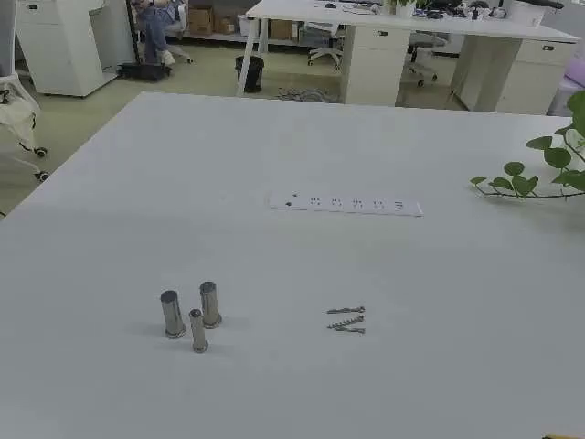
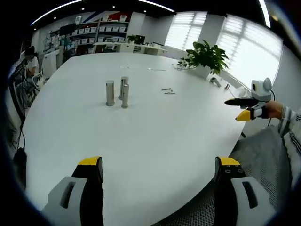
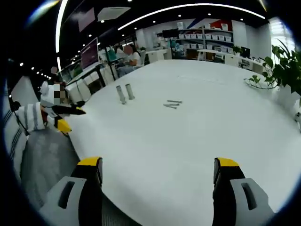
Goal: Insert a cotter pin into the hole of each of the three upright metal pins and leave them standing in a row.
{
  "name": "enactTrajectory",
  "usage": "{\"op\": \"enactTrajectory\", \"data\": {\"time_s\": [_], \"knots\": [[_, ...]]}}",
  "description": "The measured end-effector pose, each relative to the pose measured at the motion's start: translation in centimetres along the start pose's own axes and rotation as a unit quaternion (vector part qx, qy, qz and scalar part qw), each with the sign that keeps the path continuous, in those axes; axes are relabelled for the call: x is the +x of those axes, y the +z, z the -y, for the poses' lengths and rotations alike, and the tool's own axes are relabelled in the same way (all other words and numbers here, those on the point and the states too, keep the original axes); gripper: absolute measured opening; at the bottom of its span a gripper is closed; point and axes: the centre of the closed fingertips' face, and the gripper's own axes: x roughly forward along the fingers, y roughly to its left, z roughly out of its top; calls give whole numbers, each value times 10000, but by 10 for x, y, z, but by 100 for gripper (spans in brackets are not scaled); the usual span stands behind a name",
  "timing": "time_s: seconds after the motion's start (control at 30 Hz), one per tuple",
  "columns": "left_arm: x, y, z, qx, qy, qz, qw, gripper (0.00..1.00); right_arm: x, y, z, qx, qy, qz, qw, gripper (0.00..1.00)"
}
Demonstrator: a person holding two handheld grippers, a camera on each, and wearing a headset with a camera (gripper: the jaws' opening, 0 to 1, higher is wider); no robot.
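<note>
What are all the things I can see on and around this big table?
table: one, white, fills most of the head view
metal pins: three, silver, standing close together on the table's near left part
cotter pins: three, grey, lying side by side to the right of the metal pins
power strip: one, white, lying flat farther back near the middle of the table
plant: one, green leaves, at the table's right edge
desks: several, white, in the room behind the table
left gripper: one, black with yellow tips, open, over the table's near edge
right gripper: one, black with yellow tips, open, over the table's near edge
</note>
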Motion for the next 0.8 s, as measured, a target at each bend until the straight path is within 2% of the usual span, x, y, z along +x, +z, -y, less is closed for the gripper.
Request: {"op": "enactTrajectory", "data": {"time_s": [0.23, 0.3, 0.37, 0.47, 0.63, 0.8], "knots": [[0, -2, 0, -7, -4, -63, 10000, 100, 3, 4, 0, -8, 24, -24, 10000, 99], [0, -1, -1, -115, 29, -21, 9999, 100, 4, 5, 0, -18, 28, -15, 10000, 99], [-1, -2, -1, -176, 8, -66, 9998, 100, 4, 6, 0, -27, 38, -2, 10000, 99], [-2, 0, -2, -144, 39, -22, 9999, 100, 6, 6, -1, -25, 62, -15, 10000, 99], [-1, -3, -2, -149, 40, -81, 9998, 100, 6, 5, 3, 27, 36, -16, 10000, 99], [-1, 1, -1, -244, -9, -12, 9997, 100, 6, 4, 4, 29, 8, -52, 10000, 99]]}}
